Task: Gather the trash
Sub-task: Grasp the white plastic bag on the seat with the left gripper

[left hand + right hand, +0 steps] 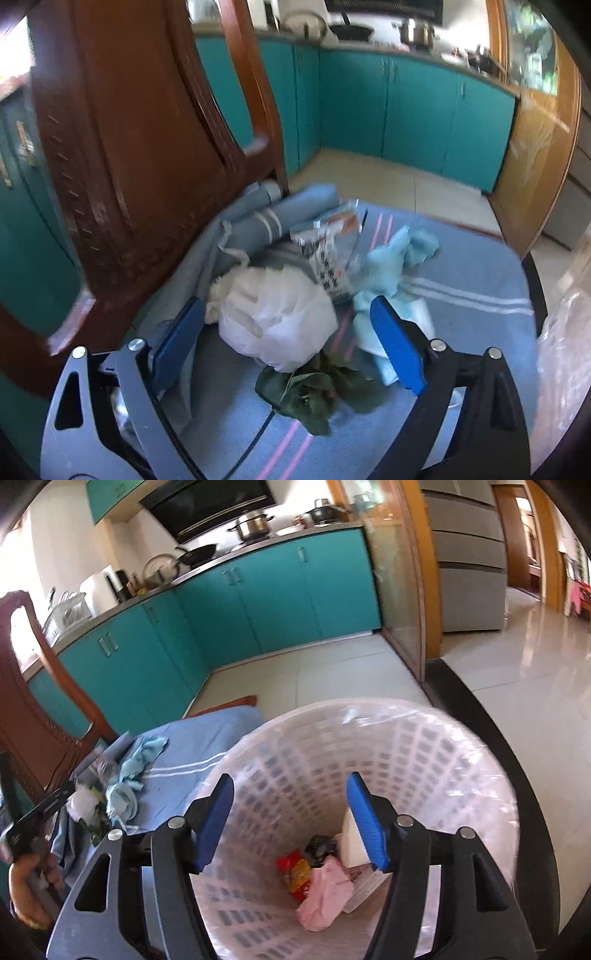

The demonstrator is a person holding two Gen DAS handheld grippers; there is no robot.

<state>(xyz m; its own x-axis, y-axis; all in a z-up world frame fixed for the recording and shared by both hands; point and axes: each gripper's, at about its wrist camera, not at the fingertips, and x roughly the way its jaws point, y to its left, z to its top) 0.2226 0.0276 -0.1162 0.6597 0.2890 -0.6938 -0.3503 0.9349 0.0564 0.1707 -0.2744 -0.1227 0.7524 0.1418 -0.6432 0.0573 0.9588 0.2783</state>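
The left claw [286, 332] stood wide open above a chair seat draped in a blue striped cloth [461, 295], its blue pads clear of everything. A crumpled white plastic bag [277, 317] lay between the two fingers, nearer the finger at 9 o'clock, though whether it brushed that pad could not be told through the blur. Just below the bag, toward 6 o'clock, sat a clump of dark green leaves [314, 391]. At 1 o'clock from the bag lay a printed wrapper [328, 254], and beside it, at 2 o'clock, a light blue rag [399, 254] ran under the finger on the 3 o'clock side. A rolled blue-grey cloth [280, 214] rested at 12 o'clock against the carved wooden chair back [140, 155].

The right claw [290, 819] hung open over the mouth of a white lattice basket [424, 746] lined with clear plastic, gripping nothing. Down in the basket's bottom, at 6 o'clock from the claw's gap, lay a red and yellow snack packet [295, 873], a pink bag [325, 897], a small black crumpled piece [319, 845] and a white box [351, 838] partly hidden behind the finger at 3 o'clock. At 9 o'clock in this view, a hand [29, 890] gripped the other tool's handle beside the chair seat, where the white bag and blue rag showed again.
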